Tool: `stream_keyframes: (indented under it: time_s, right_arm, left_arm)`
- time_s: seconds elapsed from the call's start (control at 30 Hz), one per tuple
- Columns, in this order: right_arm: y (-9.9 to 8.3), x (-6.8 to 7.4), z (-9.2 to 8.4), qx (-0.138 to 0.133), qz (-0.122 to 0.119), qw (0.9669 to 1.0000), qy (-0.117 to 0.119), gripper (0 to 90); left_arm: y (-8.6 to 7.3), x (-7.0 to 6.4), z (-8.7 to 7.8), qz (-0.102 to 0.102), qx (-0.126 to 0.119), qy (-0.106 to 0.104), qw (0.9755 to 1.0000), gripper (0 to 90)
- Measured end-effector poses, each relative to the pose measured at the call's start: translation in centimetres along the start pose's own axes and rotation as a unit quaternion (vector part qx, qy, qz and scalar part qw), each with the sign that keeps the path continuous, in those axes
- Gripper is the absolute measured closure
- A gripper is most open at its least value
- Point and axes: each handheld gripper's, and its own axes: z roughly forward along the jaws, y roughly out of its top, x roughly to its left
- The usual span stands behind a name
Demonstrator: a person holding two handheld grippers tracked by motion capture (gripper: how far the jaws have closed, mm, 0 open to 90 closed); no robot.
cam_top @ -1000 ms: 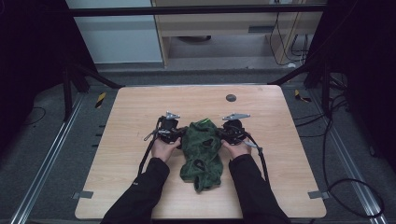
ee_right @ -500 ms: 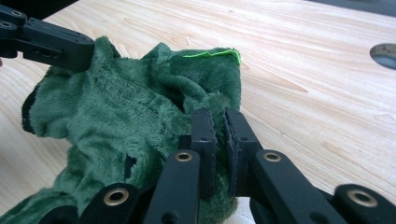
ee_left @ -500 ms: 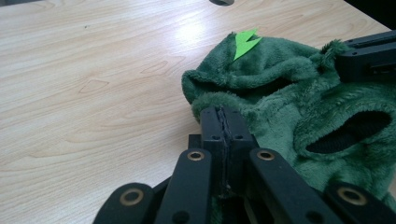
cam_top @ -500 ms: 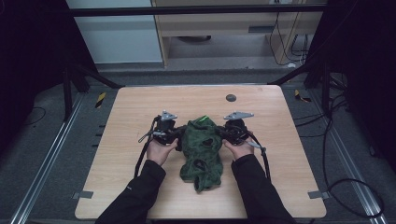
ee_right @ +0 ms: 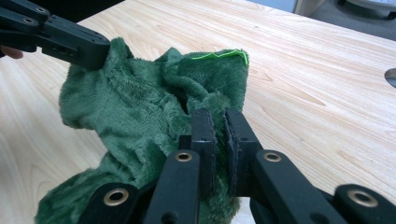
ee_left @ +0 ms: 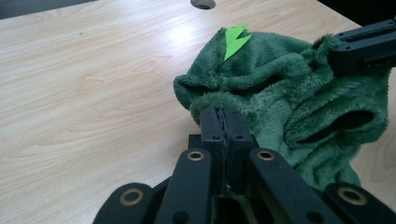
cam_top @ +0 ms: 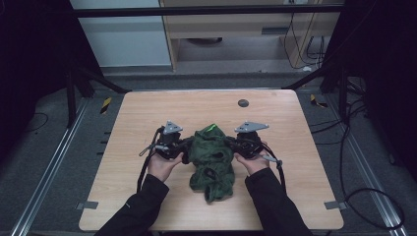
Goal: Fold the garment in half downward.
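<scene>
Pale wood-grain table (cam_top: 147, 123) fills mid frame in high view, w/ one round dark hole (cam_top: 243, 103) near its upper edge, right of centre. Grey floor around it, metal rails at lower left & lower right, black frame bars, cables at right, pale cabinets across top of frame. One yellow-black tape strip (cam_top: 105, 104) left of table, another (cam_top: 317, 101) at right.

Count: 1 garment, 2 grippers, 2 hands, 2 dark sleeves coming in from the bottom edge.

Green fleece garment (cam_top: 212, 160) lies crumpled at table centre, between the grippers. Long axis runs top-to-bottom of high view; bright green patch (cam_top: 212, 129) marks the upper end, lower end trails toward bottom edge. In left gripper view the patch (ee_left: 236, 39) is a jagged shape, upper centre.

Left gripper (cam_top: 186, 145): jaws pressed together, pinching fleece at garment's left edge; seen up close in left gripper view (ee_left: 224, 122). Right gripper (cam_top: 229, 142): jaws nearly together w/ fleece nipped between, at the right edge; right gripper view (ee_right: 219, 122) shows a thin gap.
</scene>
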Motion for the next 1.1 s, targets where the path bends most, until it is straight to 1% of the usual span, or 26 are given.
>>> stream_keyframes:
  time_s: [0.07,0.23,0.4,0.5,0.57,0.7,0.8,0.93,0.97,1.1]
  right_arm:
    - [-0.2,0.3,-0.3,-0.001,-0.007,1.0,0.002,83.9]
    - [-1.0,0.6,-0.8,-0.003,-0.012,0.9999,0.007,83.8]
    - [-2.0,1.2,-1.3,-0.004,-0.012,0.9998,0.016,83.7]
    - [-2.3,1.5,-1.7,-0.007,-0.019,0.9996,0.02,83.5]
    - [-2.5,1.7,-1.9,-0.01,-0.019,0.9995,0.024,83.3]
    - [-3.1,2.2,-2.4,-0.008,-0.023,0.9992,0.031,82.7]
    - [-3.6,2.5,-2.7,-0.005,-0.022,0.9991,0.035,82.5]
    - [-4.3,2.7,-3.0,0.001,-0.022,0.999,0.038,82.5]
    - [-4.5,2.8,-3.2,0.002,-0.019,0.999,0.041,82.6]
    - [-5.0,2.9,-3.4,0.009,-0.015,0.9989,0.044,82.5]
  left_arm:
    - [-0.3,-0.3,-0.2,0.006,0.002,-0.003,1.0,89.2]
    - [-0.9,-0.9,-0.4,0.016,0.008,-0.006,0.9998,89.2]
    - [-1.3,-1.4,-0.9,0.024,0.012,-0.012,0.9996,89.2]
    - [-1.6,-1.7,-1.3,0.026,0.011,-0.015,0.9995,89.2]
    - [-1.9,-1.9,-1.6,0.026,0.011,-0.019,0.9994,89.2]
    - [-2.6,-2.1,-1.9,0.028,0.016,-0.023,0.9992,89.2]
    - [-3.3,-2.3,-2.0,0.028,0.024,-0.024,0.999,89.2]
    - [-3.8,-2.6,-2.1,0.026,0.027,-0.027,0.9989,89.1]
    - [-3.9,-2.7,-2.2,0.029,0.031,-0.027,0.9987,89.1]
    - [-4.3,-3.0,-2.2,0.032,0.035,-0.03,0.9984,89.1]
